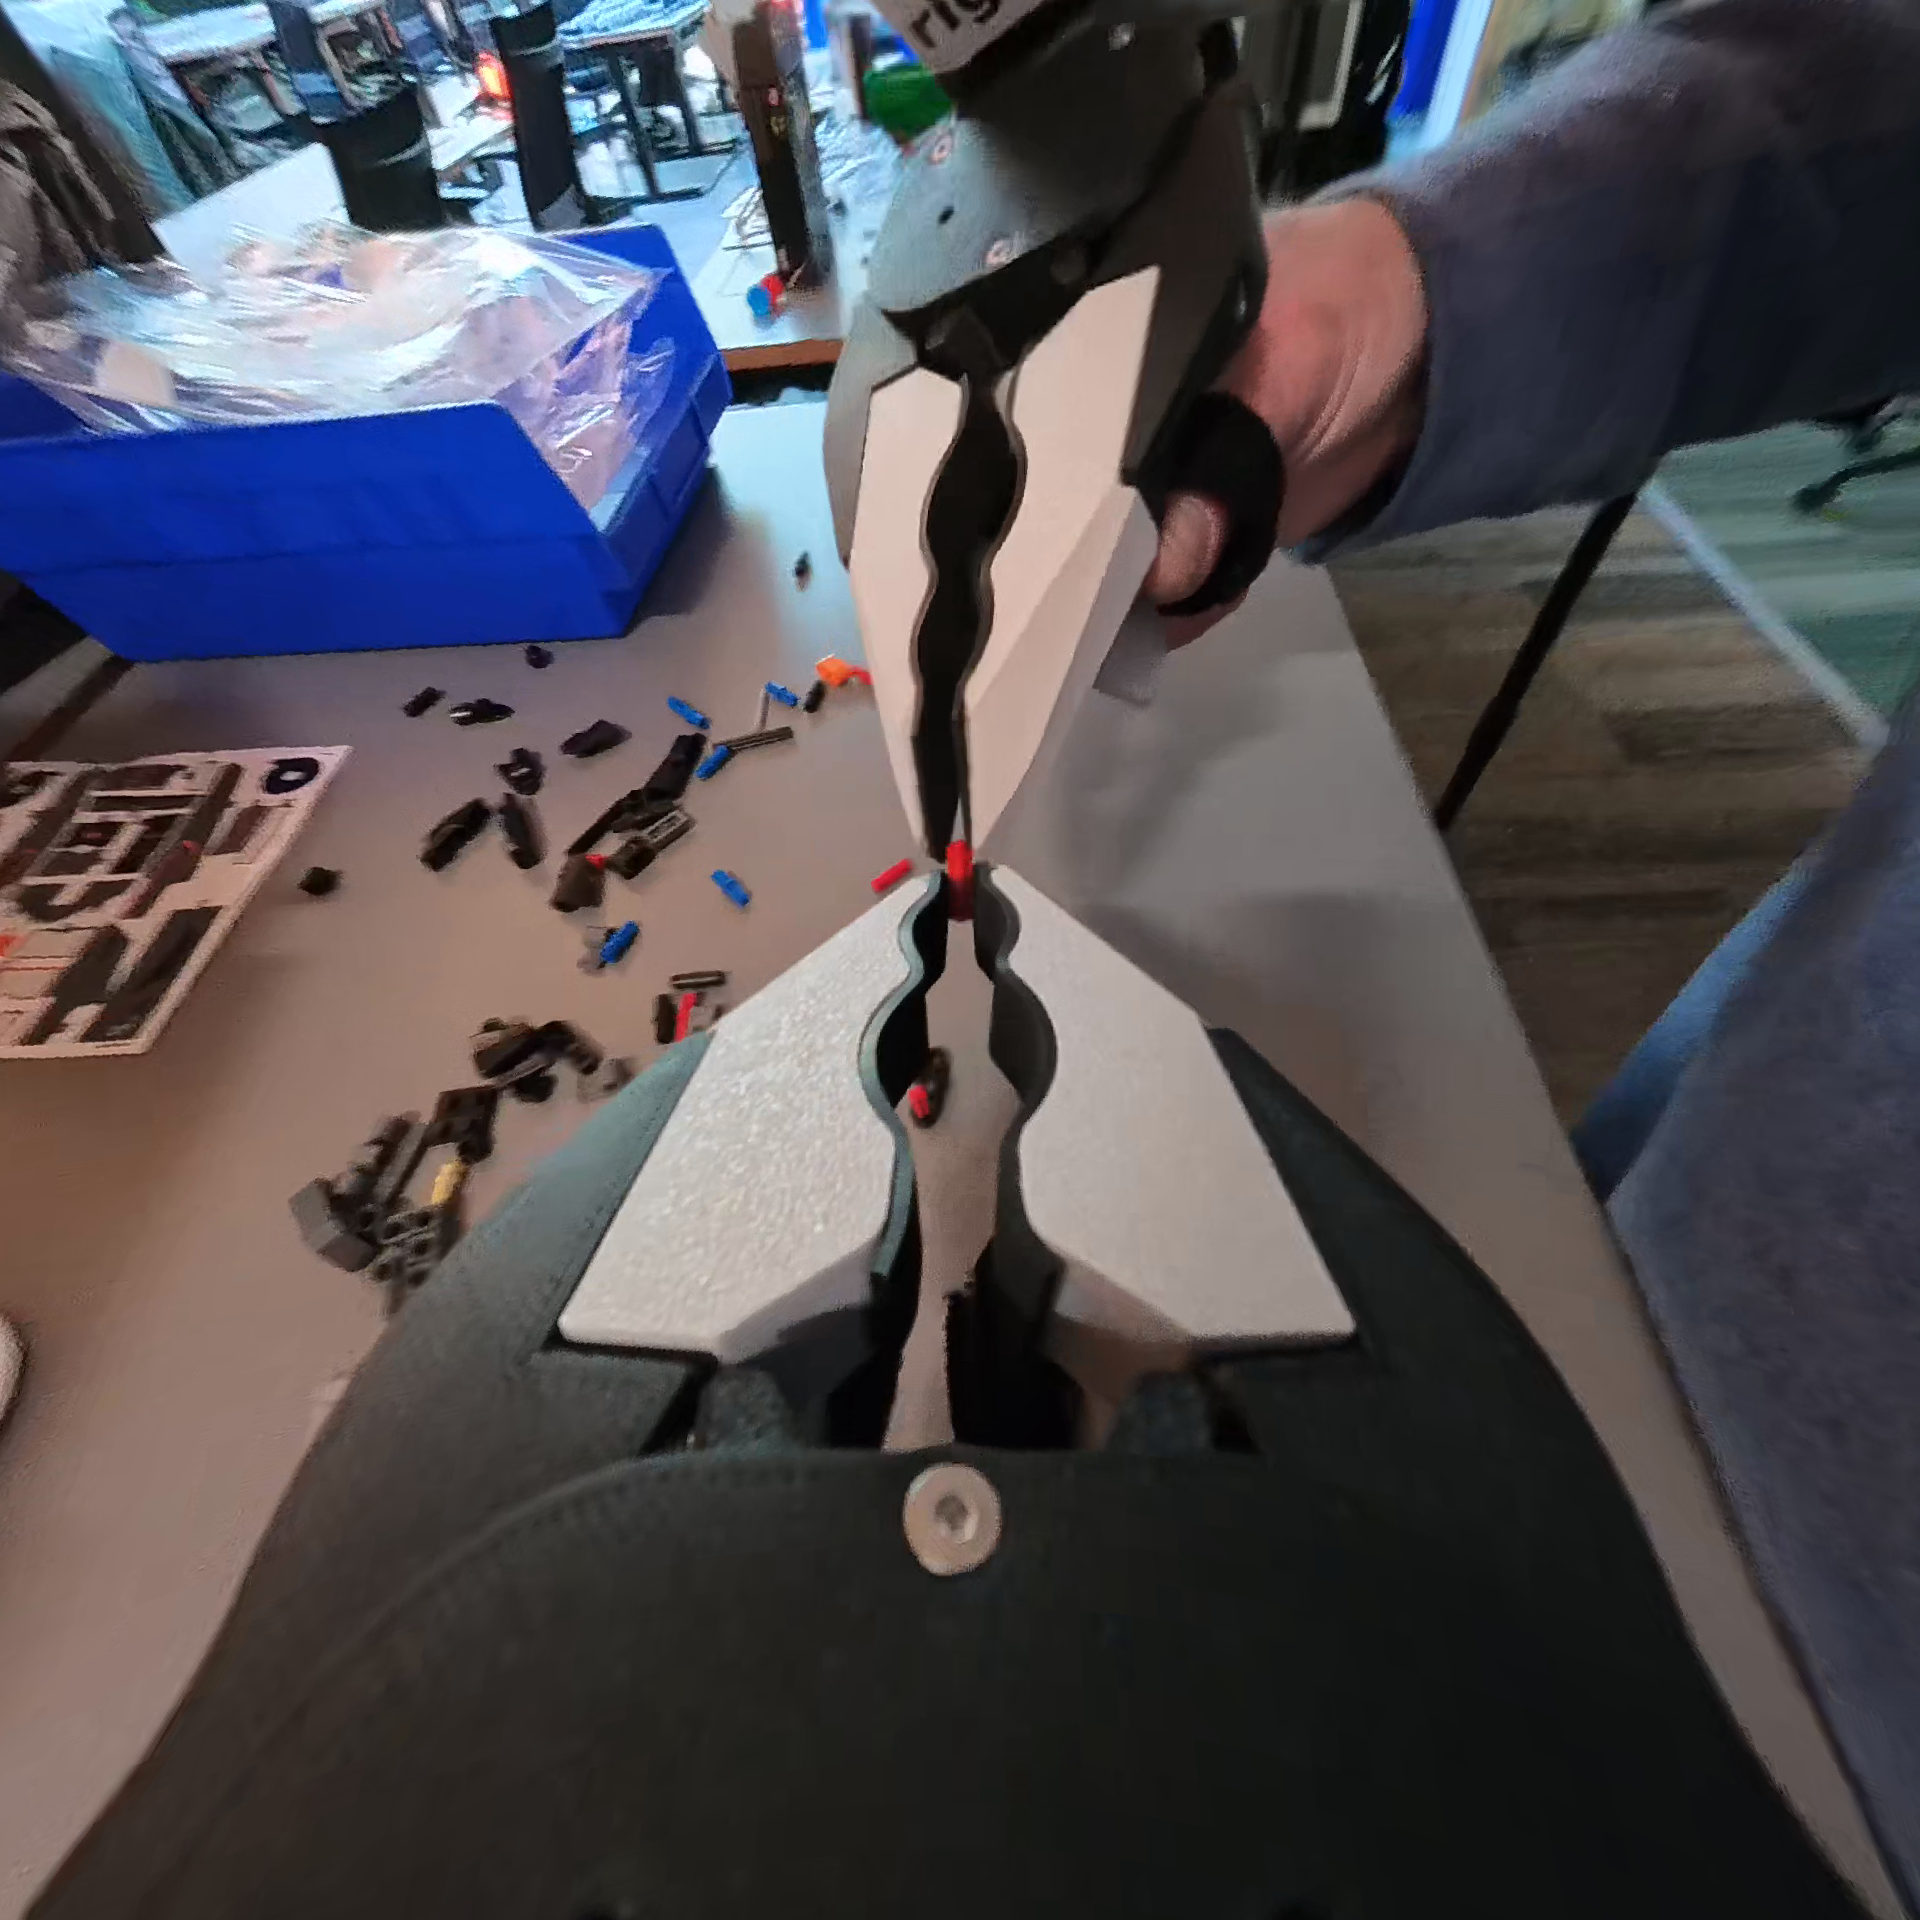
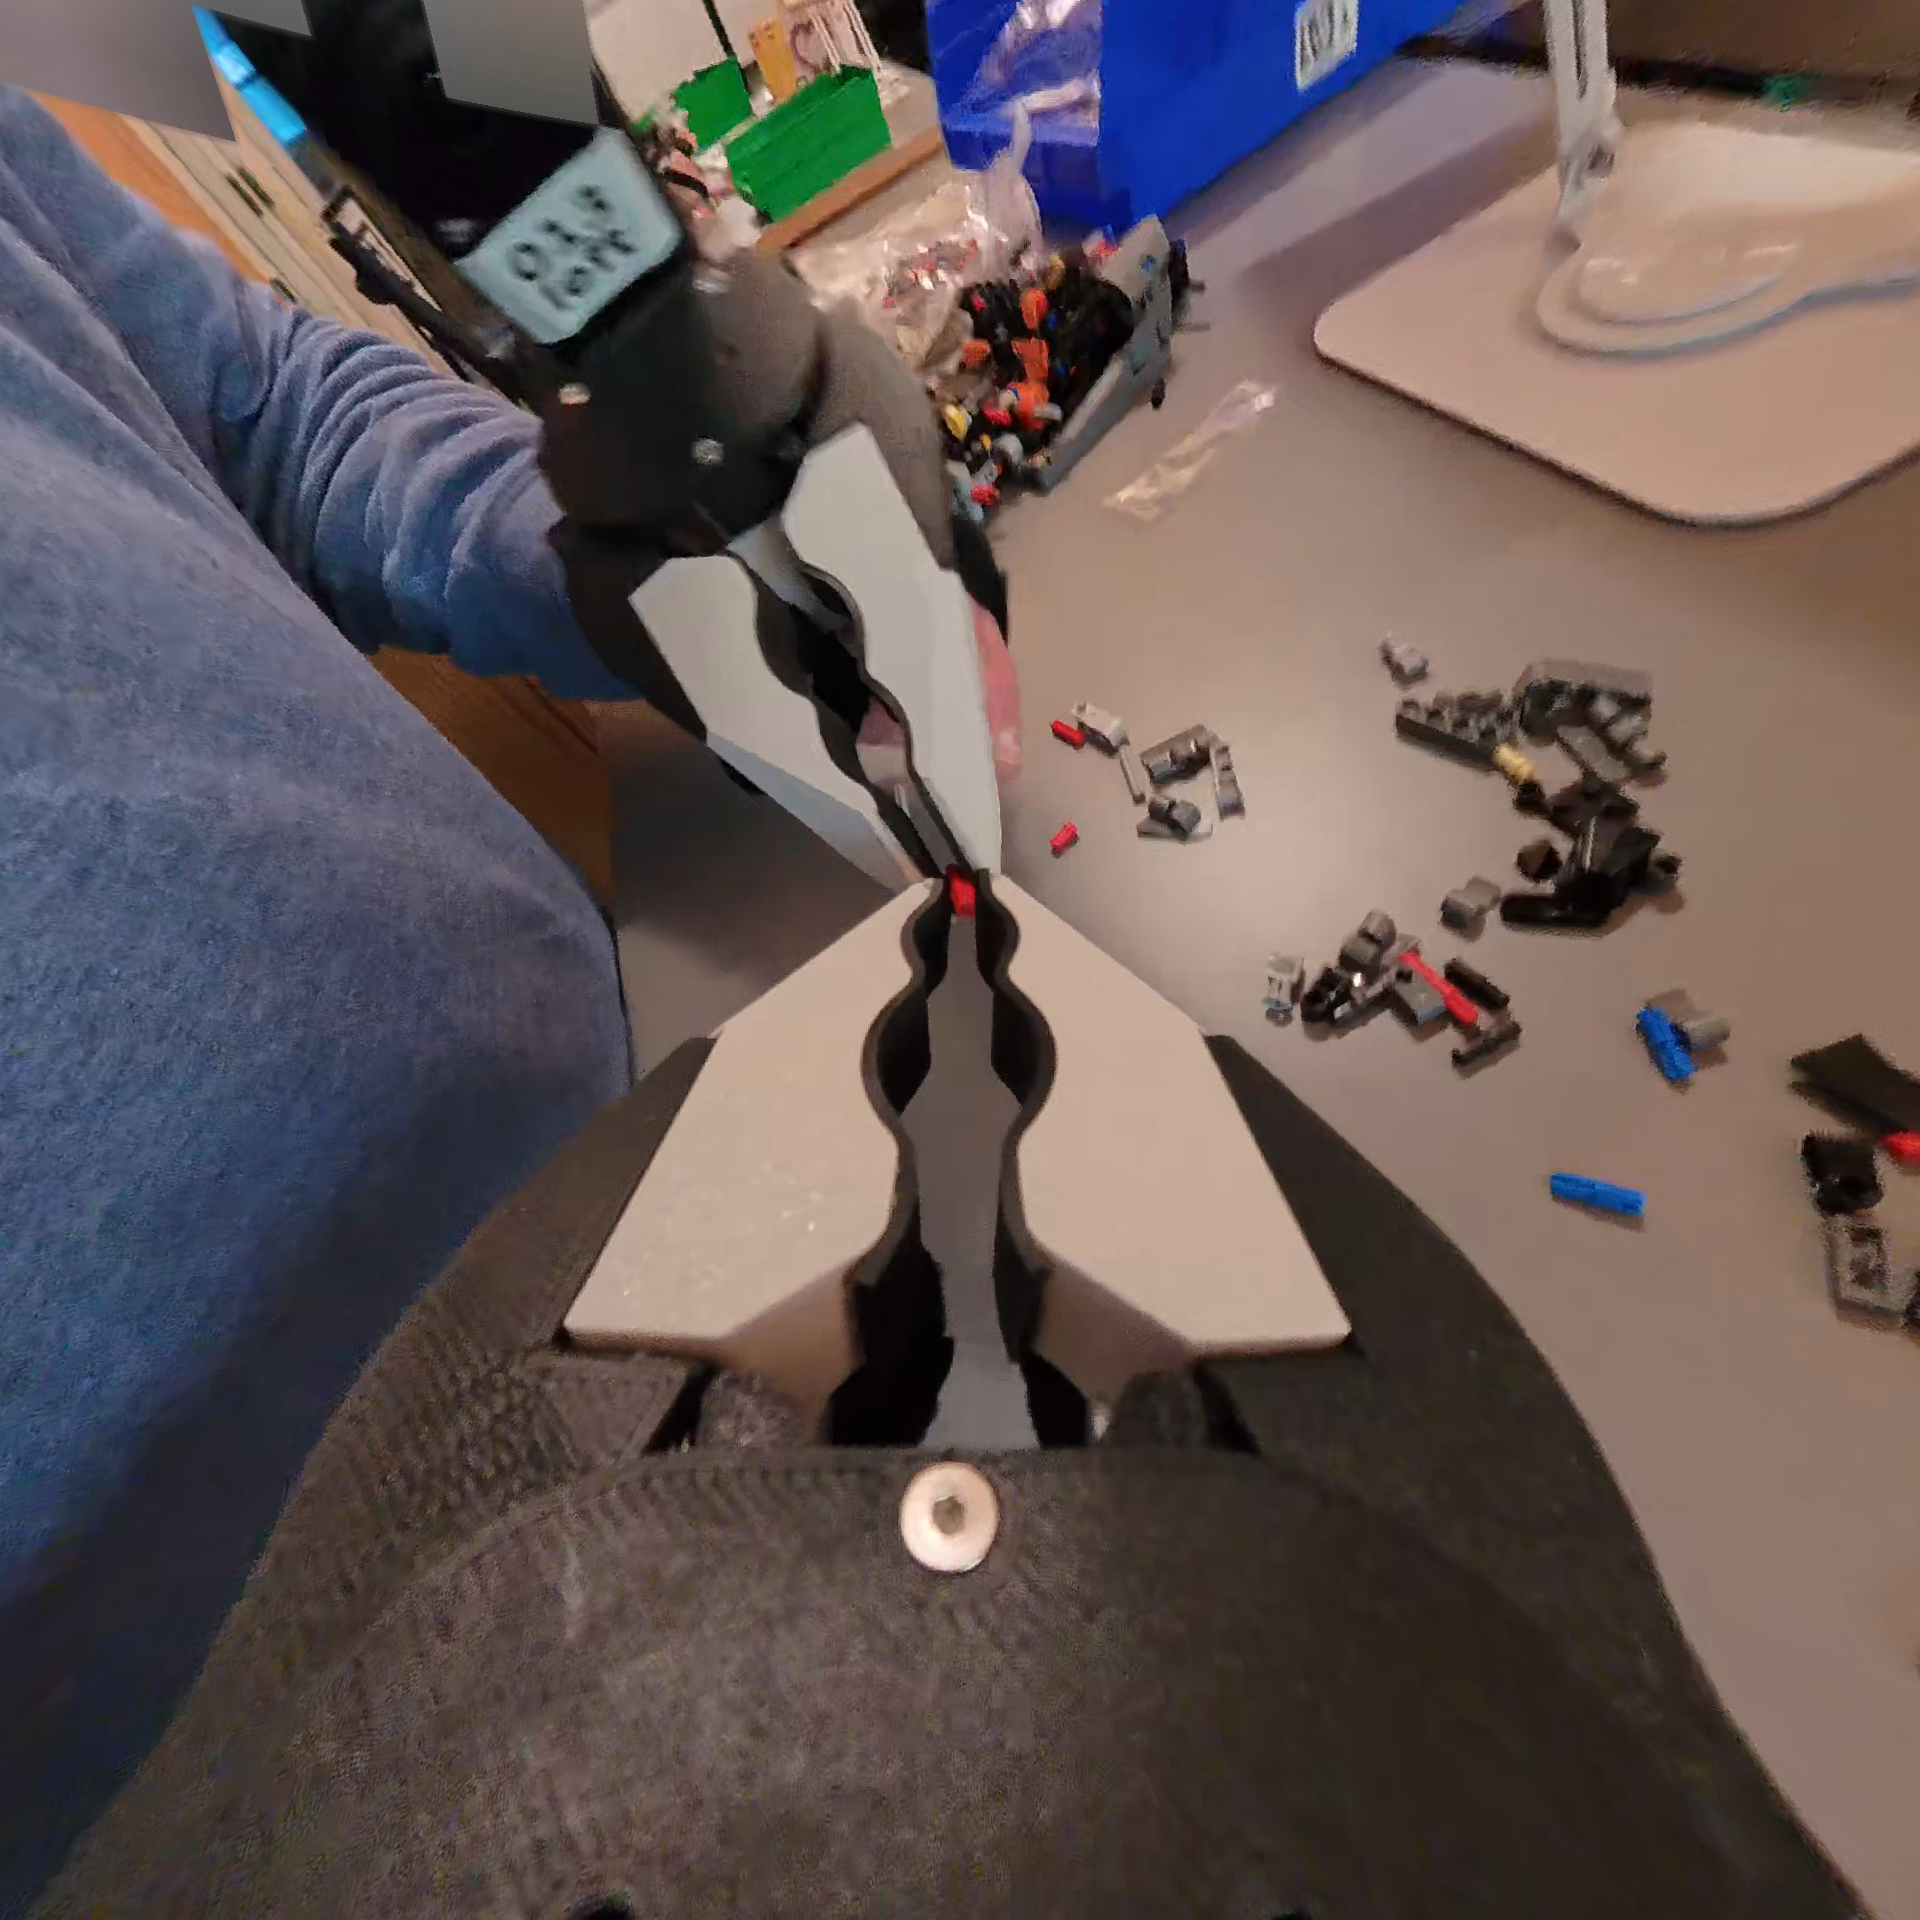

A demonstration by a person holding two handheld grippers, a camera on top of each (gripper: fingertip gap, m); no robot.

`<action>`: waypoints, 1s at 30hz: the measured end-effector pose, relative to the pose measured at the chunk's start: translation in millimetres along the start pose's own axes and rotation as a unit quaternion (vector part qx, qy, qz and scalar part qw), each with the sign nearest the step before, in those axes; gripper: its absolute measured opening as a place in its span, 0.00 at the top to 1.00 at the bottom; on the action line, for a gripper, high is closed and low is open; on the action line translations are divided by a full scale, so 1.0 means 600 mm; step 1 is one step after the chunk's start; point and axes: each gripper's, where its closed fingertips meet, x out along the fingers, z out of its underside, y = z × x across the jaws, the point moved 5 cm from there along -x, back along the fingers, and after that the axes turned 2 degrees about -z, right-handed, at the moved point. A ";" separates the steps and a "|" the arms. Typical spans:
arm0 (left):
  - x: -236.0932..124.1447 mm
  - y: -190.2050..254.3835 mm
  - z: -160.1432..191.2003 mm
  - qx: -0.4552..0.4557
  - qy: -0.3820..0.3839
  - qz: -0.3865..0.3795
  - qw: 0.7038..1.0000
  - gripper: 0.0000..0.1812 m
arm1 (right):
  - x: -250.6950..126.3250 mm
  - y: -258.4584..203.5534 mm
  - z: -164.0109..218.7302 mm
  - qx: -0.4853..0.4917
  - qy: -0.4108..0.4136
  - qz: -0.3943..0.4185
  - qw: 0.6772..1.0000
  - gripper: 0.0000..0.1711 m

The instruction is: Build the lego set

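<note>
A small red lego piece is pinched between the tips of both grippers, above the grey table. My left gripper reaches up from below and is shut on it. My right gripper comes down from above, tip to tip with the left, and is also shut on it. In the right wrist view the red piece sits between my right gripper's tips, and the left gripper meets it from the upper left. How the piece is shaped is hidden by the tips.
Loose black, blue and red pieces lie scattered on the table, with a printed sheet at the left. A blue bin with plastic bags stands behind. A black part-built assembly, a grey tray of pieces and a white stand base are nearby. The table edge is at the right.
</note>
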 end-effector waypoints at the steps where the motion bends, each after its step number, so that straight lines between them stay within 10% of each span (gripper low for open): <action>1: 0.000 0.002 -0.002 -0.019 0.005 0.022 1.000 0.98 | -0.001 -0.009 -0.004 -0.018 0.005 -0.009 1.000 1.00; 14: -0.024 -0.005 -0.025 -0.259 0.102 0.226 0.933 0.98 | -0.012 -0.053 -0.033 -0.277 -0.074 0.044 0.957 0.95; 30: -0.024 -0.009 -0.031 -0.336 0.118 0.334 0.872 0.99 | -0.009 -0.063 -0.046 -0.340 -0.074 0.048 0.936 0.98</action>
